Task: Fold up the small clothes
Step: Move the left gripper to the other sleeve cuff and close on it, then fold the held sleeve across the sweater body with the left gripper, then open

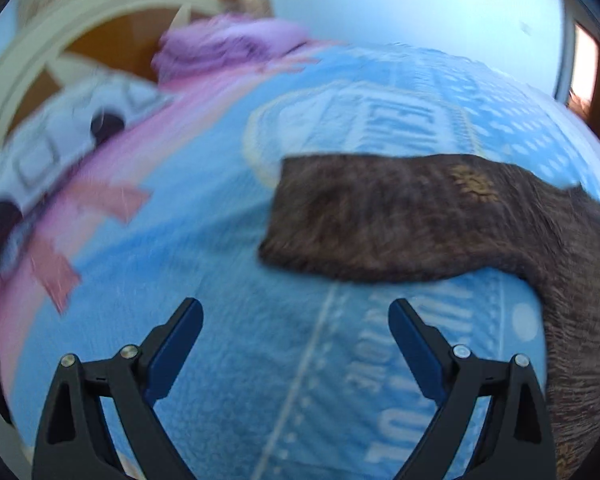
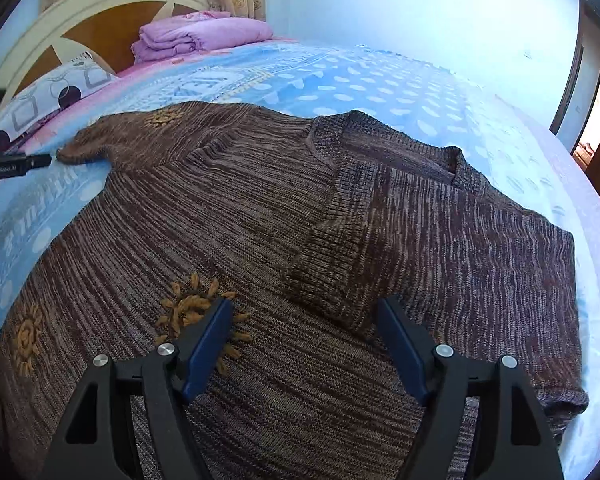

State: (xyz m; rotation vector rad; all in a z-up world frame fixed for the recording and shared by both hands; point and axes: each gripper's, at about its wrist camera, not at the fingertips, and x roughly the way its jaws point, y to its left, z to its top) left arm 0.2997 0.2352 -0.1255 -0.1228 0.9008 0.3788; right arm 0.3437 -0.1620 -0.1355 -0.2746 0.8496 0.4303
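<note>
Blue printed blanket [image 2: 340,80] spread over bed, brown knit sweater [image 2: 300,220] flat on it, 1 sleeve [image 1: 380,220] stretched sideways. Left gripper [image 1: 296,320] spread wide over bare blanket, empty; right gripper [image 2: 304,320] spread above sweater, pinching nothing.

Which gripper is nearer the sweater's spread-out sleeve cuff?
Left. The left gripper hovers open over the blanket beside the sleeve cuff; the right gripper hangs open over the sweater's body.
</note>
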